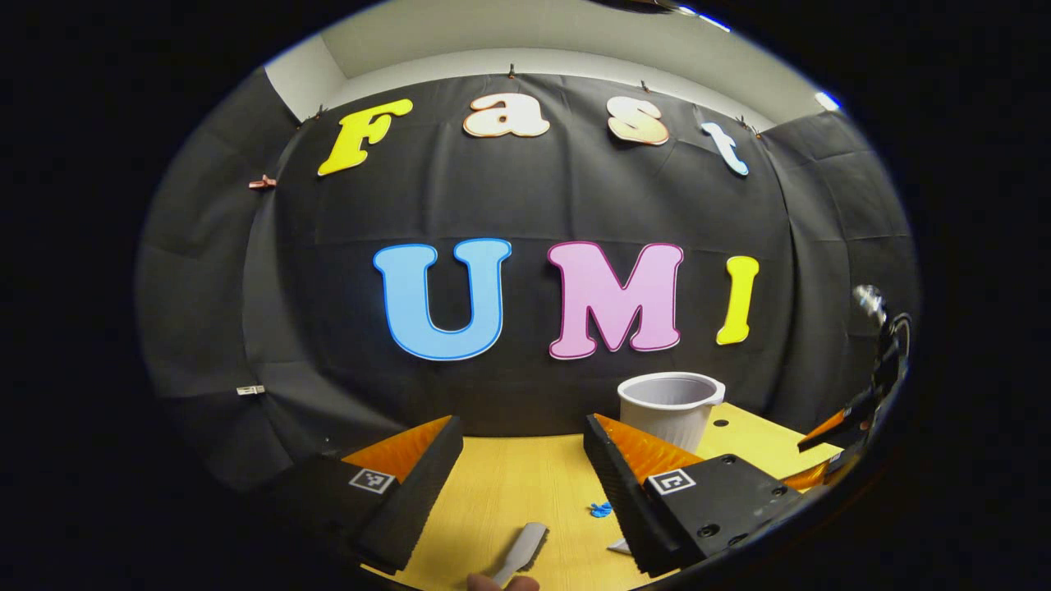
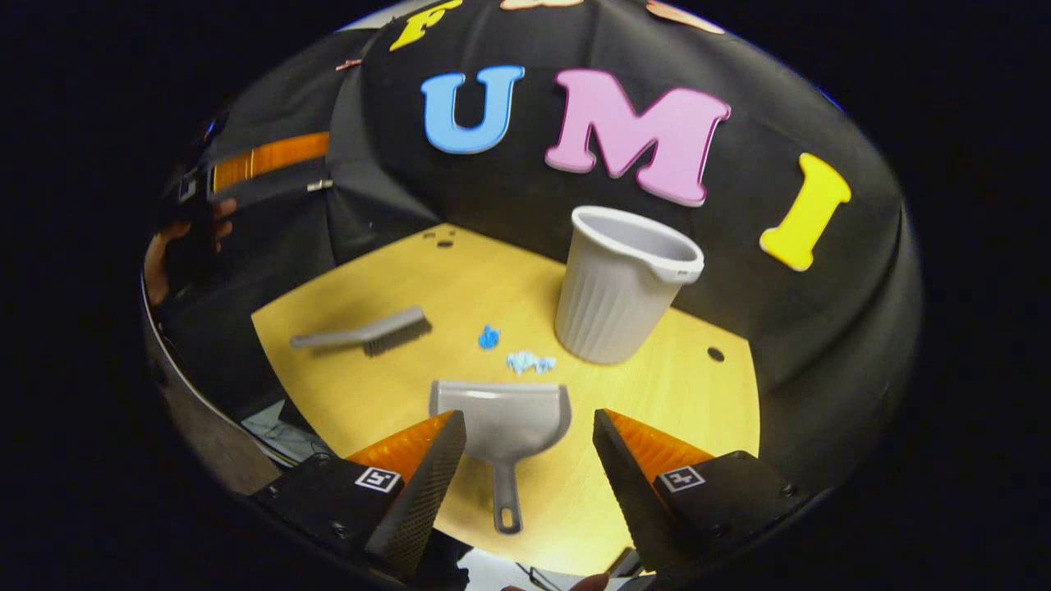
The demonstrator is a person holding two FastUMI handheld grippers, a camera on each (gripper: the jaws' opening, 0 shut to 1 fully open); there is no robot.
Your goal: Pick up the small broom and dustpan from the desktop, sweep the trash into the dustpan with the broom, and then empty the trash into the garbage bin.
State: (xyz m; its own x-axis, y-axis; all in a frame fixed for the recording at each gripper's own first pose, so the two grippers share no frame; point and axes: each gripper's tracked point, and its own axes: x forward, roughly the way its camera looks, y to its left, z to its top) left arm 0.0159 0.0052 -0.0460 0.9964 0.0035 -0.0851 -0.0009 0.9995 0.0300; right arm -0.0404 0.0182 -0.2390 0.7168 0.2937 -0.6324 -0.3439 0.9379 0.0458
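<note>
While both grippers hover above the yellow table [image 2: 394, 394], neither holds anything. Right gripper view: the right gripper [image 2: 525, 460] has its jaws spread wide, with nothing between them, high over the near edge of the table. Below and between the jaws lies the grey dustpan [image 2: 502, 414], flat on the table, its handle toward the camera and its open mouth toward the far side. Just beyond the mouth lie two scraps of trash, a pale blue piece [image 2: 530, 362] and a darker blue piece [image 2: 489, 336], close together and apart from the pan. The small broom [image 2: 365, 332] lies flat to the left, well apart from the dustpan, bristles down and handle pointing left. The grey ribbed garbage bin [image 2: 620, 287] stands upright to the right of the trash, near the far edge. At the left rim the left gripper [image 2: 263, 164] shows, held by a hand [image 2: 185, 246].

Left gripper view: the left gripper's own jaws are likewise wide and empty, raised over the table. Between them a grey handle end [image 1: 521, 550] appears; which tool it belongs to cannot be told. The bin stands beyond the jaws to the right, and the right gripper [image 1: 829, 431] shows at the right rim.
</note>
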